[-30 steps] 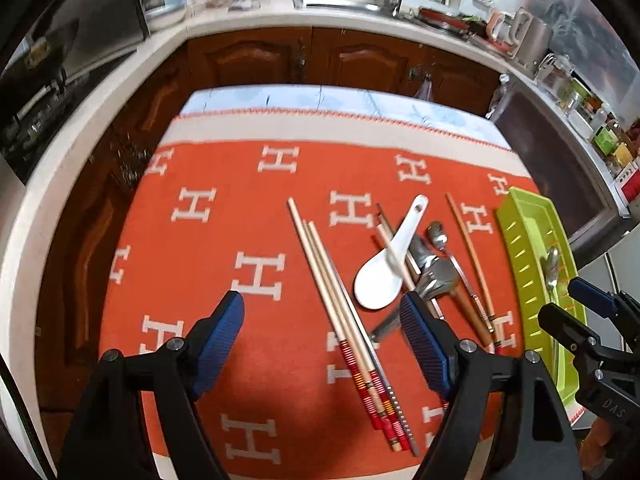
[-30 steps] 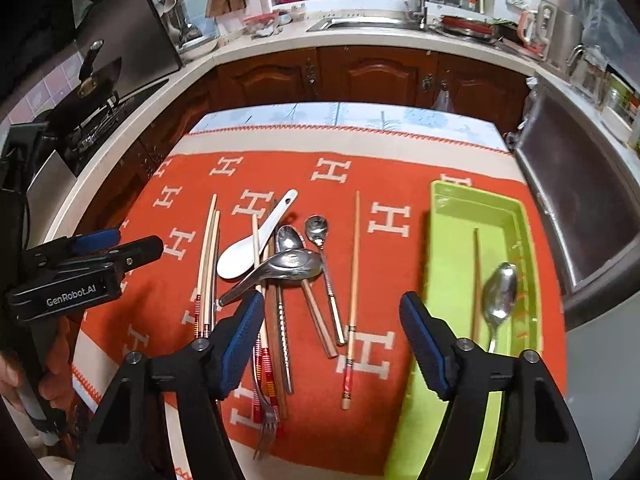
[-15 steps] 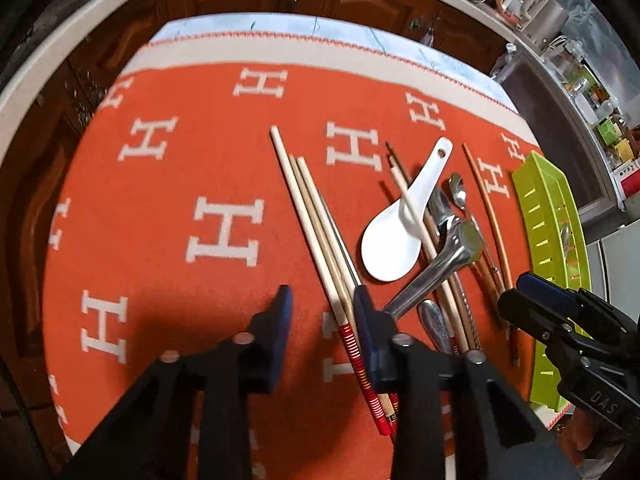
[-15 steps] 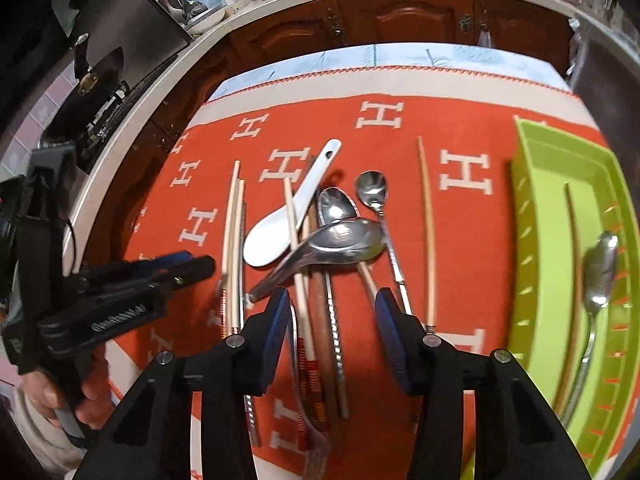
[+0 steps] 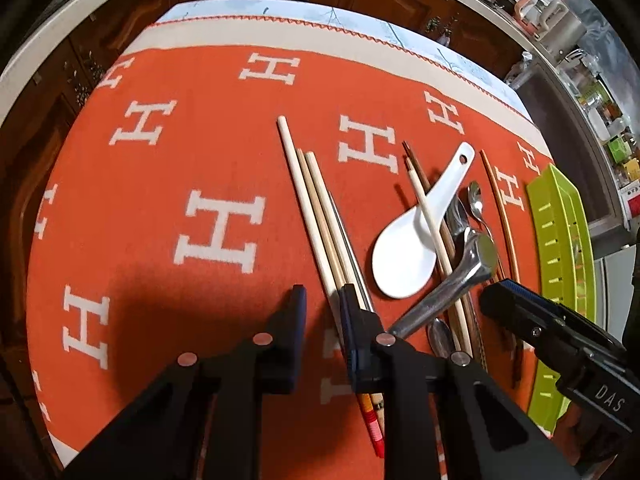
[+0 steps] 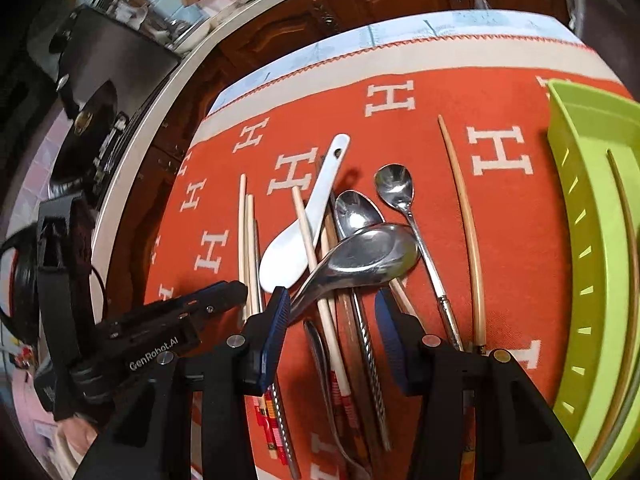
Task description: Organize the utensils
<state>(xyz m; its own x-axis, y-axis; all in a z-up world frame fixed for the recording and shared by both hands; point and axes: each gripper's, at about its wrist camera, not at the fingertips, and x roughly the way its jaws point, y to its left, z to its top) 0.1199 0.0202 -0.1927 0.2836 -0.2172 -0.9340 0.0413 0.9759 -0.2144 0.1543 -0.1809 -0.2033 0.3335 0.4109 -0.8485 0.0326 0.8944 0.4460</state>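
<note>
At six o'clock in my left wrist view, the left gripper [image 5: 322,300] sat low over the orange cloth [image 5: 160,184], its jaws narrowed to a slim gap; the pale chopstick [image 5: 308,208] ran down into that gap, and I could not tell whether the fingers actually touched it. Its neighbours, the bundle of wooden chopsticks [image 5: 328,220], lay just beside it, passing under the right-hand finger.

At six o'clock in my right wrist view, the right gripper [image 6: 332,328] had its jaws apart, straddling the lower shafts of the heap: the handle of the large steel ladle spoon [image 6: 360,260] ran between them along with several chopstick ends.

Farther out, toward twelve o'clock, the white ceramic spoon [image 6: 304,232] lay with a chopstick across its bowl, and the small steel spoon [image 6: 394,188] rested just beside the ladle's bowl. The lone tan chopstick [image 6: 466,232] lay apart at one o'clock. At three o'clock stood the green tray [image 6: 576,184], holding a brown chopstick [image 6: 624,200].
</note>
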